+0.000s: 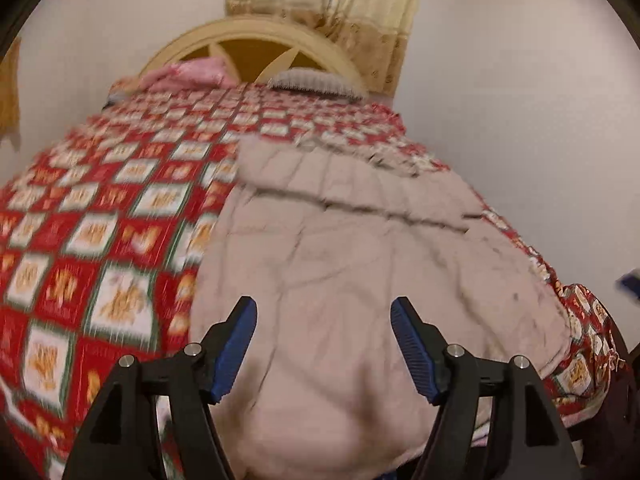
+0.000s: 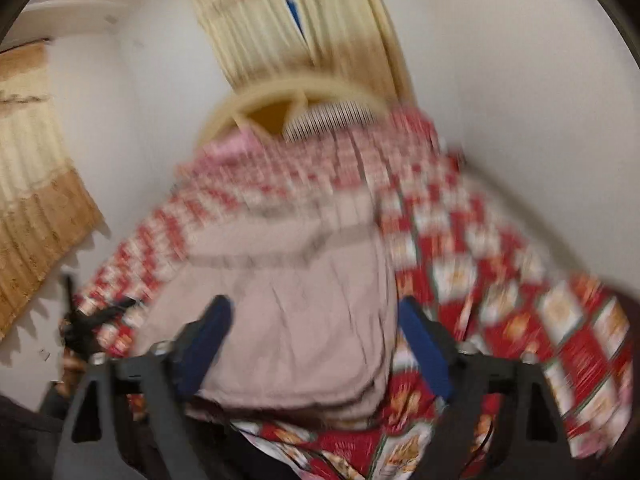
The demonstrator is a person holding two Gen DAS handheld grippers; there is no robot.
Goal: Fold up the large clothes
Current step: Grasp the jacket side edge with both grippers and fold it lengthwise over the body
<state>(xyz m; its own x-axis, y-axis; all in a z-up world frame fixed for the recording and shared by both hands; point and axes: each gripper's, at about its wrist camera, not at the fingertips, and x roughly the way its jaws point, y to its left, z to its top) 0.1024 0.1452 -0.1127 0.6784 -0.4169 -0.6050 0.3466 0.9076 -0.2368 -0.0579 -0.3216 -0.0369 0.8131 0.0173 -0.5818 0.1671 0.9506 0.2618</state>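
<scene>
Lying ahead of both grippers: beige garment (image 1: 340, 248) spread on red patterned bedspread (image 1: 100, 220).
Left gripper (image 1: 323, 308): fingers wide apart, holding nothing, over garment.
Right gripper (image 2: 316, 308): likewise spread, empty.

left gripper (image 1: 323, 308) hanging over pale beige garment (image 1: 340, 272), blue pads (image 1: 236, 344) spread wide, nothing between them. garment lies flat-ish on red/white checkered bedspread (image 1: 100, 220), wrinkled, fold line running across far part. cream arched headboard (image 1: 256, 46) at far end, pink pillow (image 1: 188, 74) and striped grey one (image 1: 316, 80) against it. yellowish curtain (image 1: 352, 4) behind. whole shot bit blurry
</scene>
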